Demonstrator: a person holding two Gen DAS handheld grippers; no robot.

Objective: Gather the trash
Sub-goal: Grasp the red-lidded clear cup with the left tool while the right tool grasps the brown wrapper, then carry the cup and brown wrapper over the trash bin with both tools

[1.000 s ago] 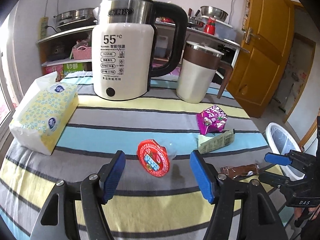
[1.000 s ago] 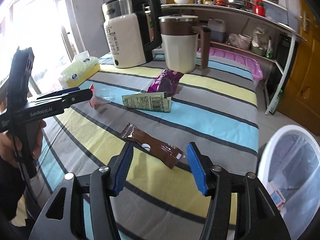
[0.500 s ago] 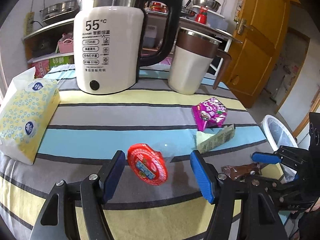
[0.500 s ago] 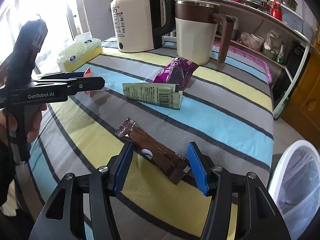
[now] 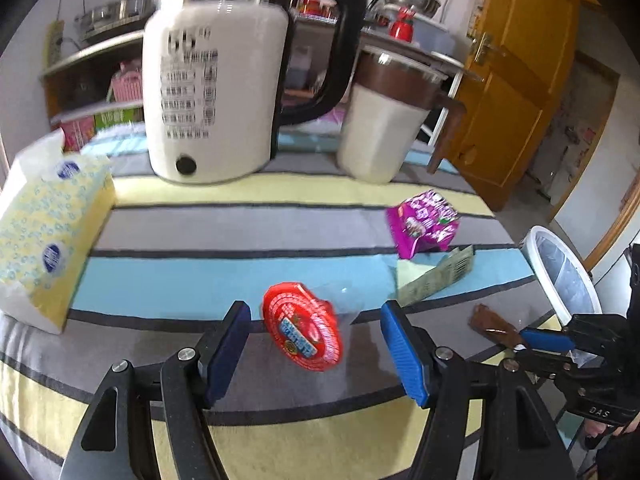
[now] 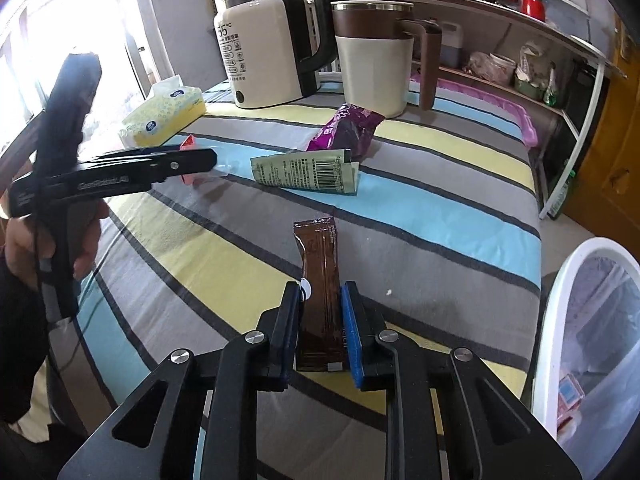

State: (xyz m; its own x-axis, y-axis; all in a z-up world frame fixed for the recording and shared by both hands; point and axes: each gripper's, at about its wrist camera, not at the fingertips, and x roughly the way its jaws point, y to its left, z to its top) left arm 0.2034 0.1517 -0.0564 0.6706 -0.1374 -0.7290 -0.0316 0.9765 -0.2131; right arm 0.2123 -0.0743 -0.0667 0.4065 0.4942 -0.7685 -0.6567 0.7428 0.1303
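Two grippers are at work on the striped tablecloth (image 6: 440, 216). Right gripper (image 6: 322, 326): blue pads pinching the flat brown foil snack wrapper (image 6: 320, 264) near its near end; wrapper appears to lie on the cloth. Judged step: pickup of this piece; next, lift and carry right to the white plastic bin (image 6: 560, 280) beside the table. Left gripper (image 5: 316, 354): held low and level, fingers spread wide around the red round jelly-cup lid (image 5: 302, 330), not touching it.
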